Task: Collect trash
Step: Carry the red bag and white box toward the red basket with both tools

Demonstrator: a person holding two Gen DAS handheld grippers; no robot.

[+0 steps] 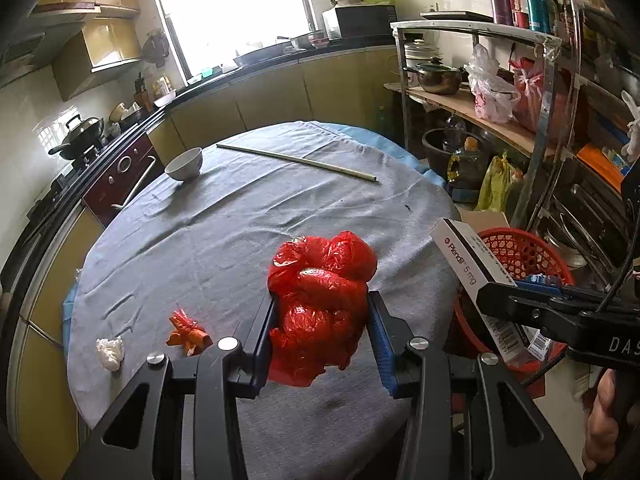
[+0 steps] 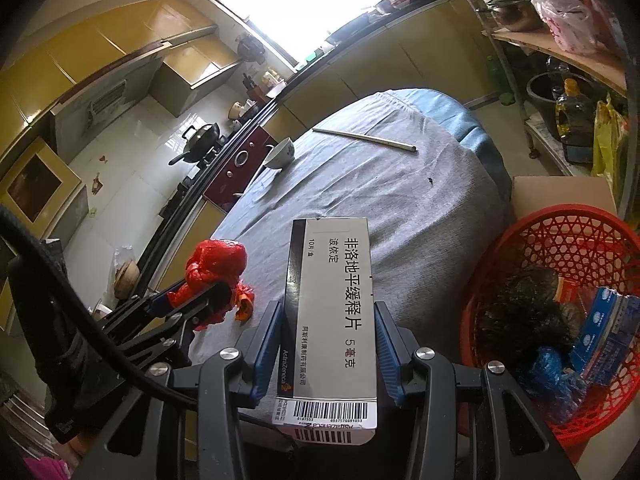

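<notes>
Between the blue-padded jaws of the left gripper [image 1: 322, 322] sits a crumpled red plastic bag [image 1: 320, 280], pinched at its lower half with the jaws partly closed against its sides and its bulk bulging out ahead; it seems lifted just clear of the grey tablecloth [image 1: 200, 240], presumably to be carried off as rubbish. Just to the right, the right gripper [image 2: 326, 346] is clamped narrowly on a medicine box [image 2: 332, 300], its pads pressing the two long side faces near the barcoded end. That box's long axis runs along the fingers, so its free end points forward and away from the hand, out over the table's near edge, printed face up. Holding it by the near end probably leaves the far end free to tip into the red mesh basket [image 2: 560, 240], which stands beside the table on the right and already holds dark and blue waste. Further out on the cloth lie a small orange-red scrap [image 1: 188, 330] and a white wad of tissue [image 1: 110, 352], both apparently yet to be gathered, while a white bowl [image 1: 185, 164] and a long thin stick [image 1: 296, 161] rest near the far edge.
</notes>
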